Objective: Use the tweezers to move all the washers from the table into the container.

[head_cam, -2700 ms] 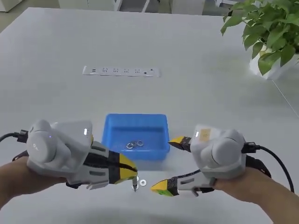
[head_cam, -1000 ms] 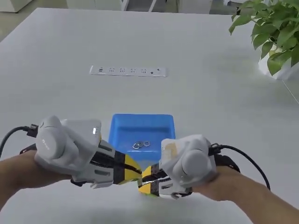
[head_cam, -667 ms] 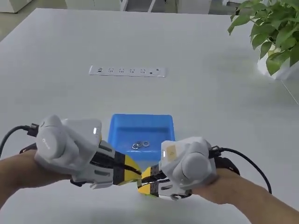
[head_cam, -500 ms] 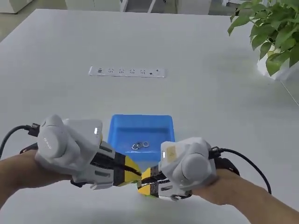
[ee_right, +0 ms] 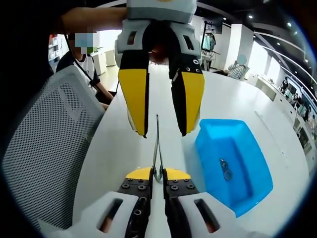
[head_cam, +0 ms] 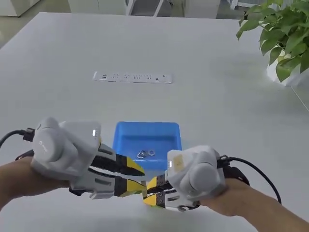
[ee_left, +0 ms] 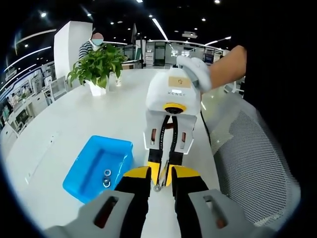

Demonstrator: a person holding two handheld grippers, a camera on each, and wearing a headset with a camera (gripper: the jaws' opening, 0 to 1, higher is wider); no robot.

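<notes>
The blue container [head_cam: 147, 126] sits on the white table just beyond both grippers, with a few washers [head_cam: 146, 153] in it. The grippers face each other tip to tip in front of it. My right gripper [ee_right: 158, 174] is shut on the thin metal tweezers [ee_right: 157, 144], which point toward the left gripper [ee_right: 163, 131]. My left gripper [ee_left: 159, 179] has its yellow jaws apart around the tweezers' far end. In the left gripper view the right gripper [ee_left: 161, 171] sits close ahead, beside the container [ee_left: 111, 141]. The table under the grippers is hidden.
A white power strip [head_cam: 133, 77] lies farther back on the table. A potted plant [head_cam: 285, 34] stands at the far right corner. A mesh chair [ee_left: 252, 163] is by the table's near edge. People stand in the background.
My right gripper has swung in from the right and closed on the tweezers that the left gripper held. In the last half second the left gripper's jaws have parted.
</notes>
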